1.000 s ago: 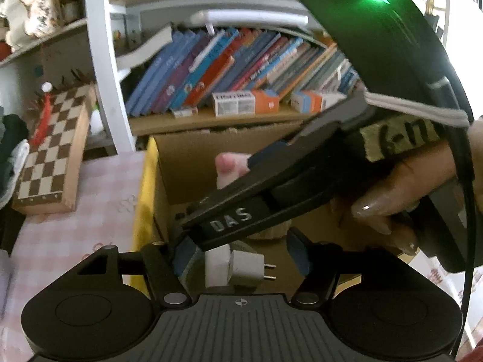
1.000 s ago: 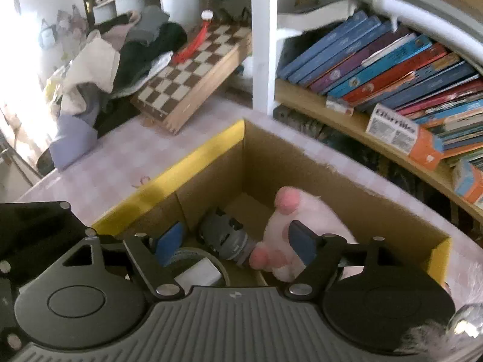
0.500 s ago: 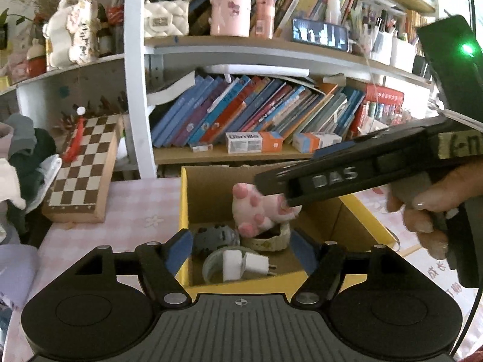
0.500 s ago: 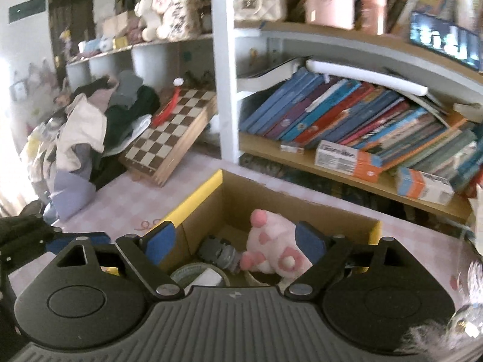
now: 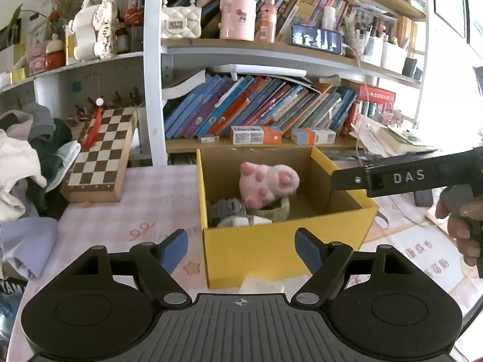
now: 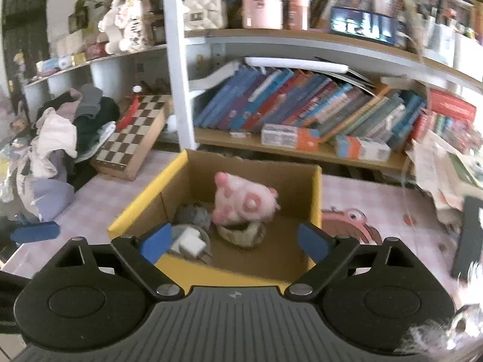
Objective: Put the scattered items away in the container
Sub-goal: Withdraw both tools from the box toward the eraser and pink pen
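1. Centre of the left wrist frame: the yellow cardboard box [image 5: 286,241] now shows whole, where a second ago its inside filled the picture. Both tools have pulled back and up.
2. Low in that frame, the left gripper [image 5: 241,249] stands with its blue-padded fingers apart and nothing between them; a second ago it hung right over the white plug adapter [image 5: 259,220], which now lies inside the box at its near wall.
3. Right edge of the frame: the right tool's black arm crosses above the box's right rim, clear of the contents it was dipping into.
4. Bottom of the right wrist frame: the right gripper [image 6: 234,241] is spread wide too, and empty.
5. Middle of the box: the pink plush toy [image 6: 241,200] sits on a beige band [image 6: 241,235], a grey watch-like item [image 6: 193,215] to its left.
6. My read: the last drops are done and the tidying looks near its end; whether a white scrap [image 5: 262,285] in front of the box counts, I cannot tell.
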Tool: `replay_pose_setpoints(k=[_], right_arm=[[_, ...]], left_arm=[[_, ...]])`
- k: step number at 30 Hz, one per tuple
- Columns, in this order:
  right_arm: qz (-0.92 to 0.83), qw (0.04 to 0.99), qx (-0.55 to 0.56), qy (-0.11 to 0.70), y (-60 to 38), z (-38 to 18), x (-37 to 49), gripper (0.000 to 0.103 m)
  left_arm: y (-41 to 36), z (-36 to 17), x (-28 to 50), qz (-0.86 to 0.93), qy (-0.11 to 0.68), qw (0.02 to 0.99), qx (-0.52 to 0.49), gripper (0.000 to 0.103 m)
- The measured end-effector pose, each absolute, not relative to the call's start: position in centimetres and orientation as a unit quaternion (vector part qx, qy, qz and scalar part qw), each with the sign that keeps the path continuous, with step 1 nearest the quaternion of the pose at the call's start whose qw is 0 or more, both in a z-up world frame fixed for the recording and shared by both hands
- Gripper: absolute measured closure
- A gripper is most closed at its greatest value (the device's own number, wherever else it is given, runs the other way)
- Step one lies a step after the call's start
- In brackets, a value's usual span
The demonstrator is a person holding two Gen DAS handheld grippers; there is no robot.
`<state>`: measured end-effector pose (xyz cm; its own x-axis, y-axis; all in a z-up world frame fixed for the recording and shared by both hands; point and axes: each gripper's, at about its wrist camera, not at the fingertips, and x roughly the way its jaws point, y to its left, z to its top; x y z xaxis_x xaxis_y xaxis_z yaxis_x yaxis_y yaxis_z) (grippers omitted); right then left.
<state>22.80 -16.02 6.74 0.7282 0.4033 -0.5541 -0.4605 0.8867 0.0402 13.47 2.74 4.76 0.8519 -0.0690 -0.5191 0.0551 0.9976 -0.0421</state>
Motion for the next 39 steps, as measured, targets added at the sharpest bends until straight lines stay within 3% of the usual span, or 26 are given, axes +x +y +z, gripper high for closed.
replay_pose_setpoints(k=[17, 39], right_arm=[[0.110, 0.941, -0.038, 0.317, -19.4, 0.9, 15.2, 0.009], [0.160, 0.904, -0.069, 0.391, -15.7, -3.3, 11.5, 0.007]], left_arm=[[4.7, 1.9, 8.4, 0.018, 0.298, 0.954, -0.027, 0.017], [2.1, -2.0, 6.5, -0.025, 0.361, 0.932, 0.012, 0.017]])
